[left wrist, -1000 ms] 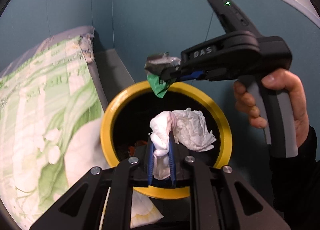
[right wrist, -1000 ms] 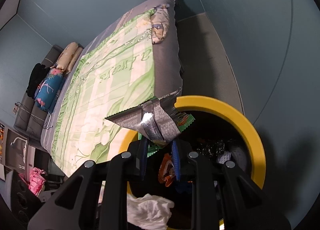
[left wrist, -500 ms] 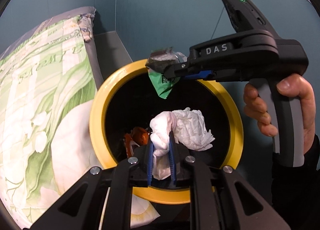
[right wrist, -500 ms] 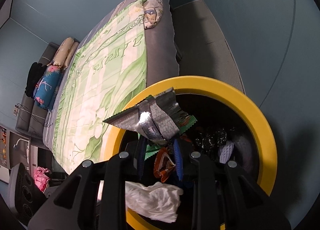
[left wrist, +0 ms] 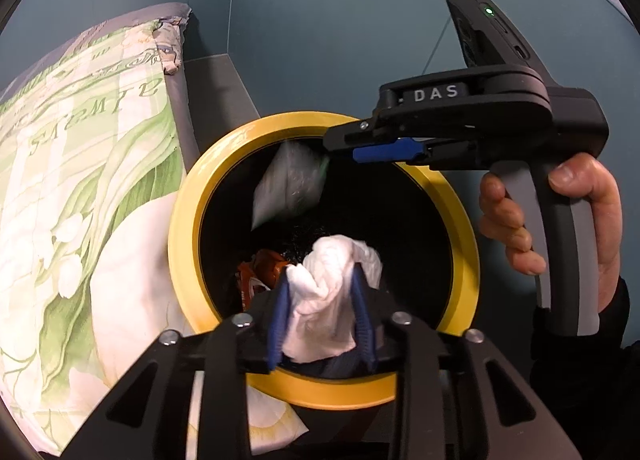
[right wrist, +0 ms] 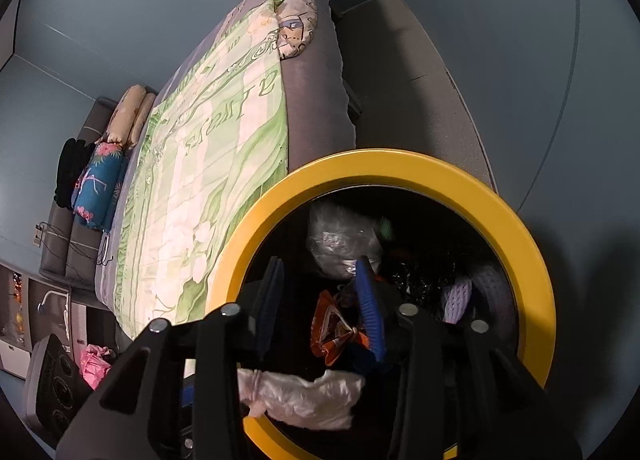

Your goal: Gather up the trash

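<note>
Two grippers, one bin and several pieces of trash were in view. The left gripper (left wrist: 322, 314), at the lower centre of its own view, had its two blue fingers (left wrist: 278, 324) spread part way with a crumpled white tissue (left wrist: 332, 300) still lodged between them, above the mouth of the yellow-rimmed bin (left wrist: 188, 196). The right gripper (right wrist: 320, 304), gripped by a hand (left wrist: 560, 216) at the right of the left view, hung over the far rim with its jaws parted and nothing between them. One silver wrapper (left wrist: 288, 184), blurred, lay loose in the upper part of the bin opening, clear of both grippers. An orange snack packet (right wrist: 334, 328) and other dark pieces, too dim to count, lay at the bottom of the bin. The bin stood on a grey floor (right wrist: 404, 100) just beside a bed with a green and white cover (right wrist: 212, 164); blue-grey walls (left wrist: 340, 20) filled the upper frame, and two pillows (right wrist: 132, 116) lay at the left of the right view. Half a second before, the right gripper had pinched the wrapper and the left fingers had closed tight on the tissue; now the wrapper was released and the left fingers stood wider.
</note>
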Action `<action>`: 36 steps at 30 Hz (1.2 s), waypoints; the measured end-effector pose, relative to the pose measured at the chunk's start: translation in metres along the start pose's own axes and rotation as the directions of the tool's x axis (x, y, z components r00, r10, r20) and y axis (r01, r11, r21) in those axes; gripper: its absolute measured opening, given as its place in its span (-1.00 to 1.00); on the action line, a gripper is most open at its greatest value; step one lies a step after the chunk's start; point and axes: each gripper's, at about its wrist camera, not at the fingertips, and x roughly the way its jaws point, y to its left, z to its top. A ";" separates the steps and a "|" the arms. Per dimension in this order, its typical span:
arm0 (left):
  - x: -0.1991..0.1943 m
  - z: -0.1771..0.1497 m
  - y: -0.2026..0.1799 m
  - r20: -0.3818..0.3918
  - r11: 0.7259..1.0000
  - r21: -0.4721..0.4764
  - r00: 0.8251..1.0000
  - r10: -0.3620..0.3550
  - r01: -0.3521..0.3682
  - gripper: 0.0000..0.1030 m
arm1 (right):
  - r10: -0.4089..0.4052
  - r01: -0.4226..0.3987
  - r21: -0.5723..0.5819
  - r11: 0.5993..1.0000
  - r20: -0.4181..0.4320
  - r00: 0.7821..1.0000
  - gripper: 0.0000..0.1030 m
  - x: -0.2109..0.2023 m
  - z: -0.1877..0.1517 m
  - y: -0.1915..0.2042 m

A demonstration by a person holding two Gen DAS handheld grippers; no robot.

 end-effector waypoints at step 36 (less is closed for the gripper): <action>-0.074 -0.026 0.070 0.154 0.975 -0.213 0.983 0.097 -0.063 0.18 | -0.013 0.016 -0.161 0.987 0.020 1.000 -0.16 0.002 -0.002 0.061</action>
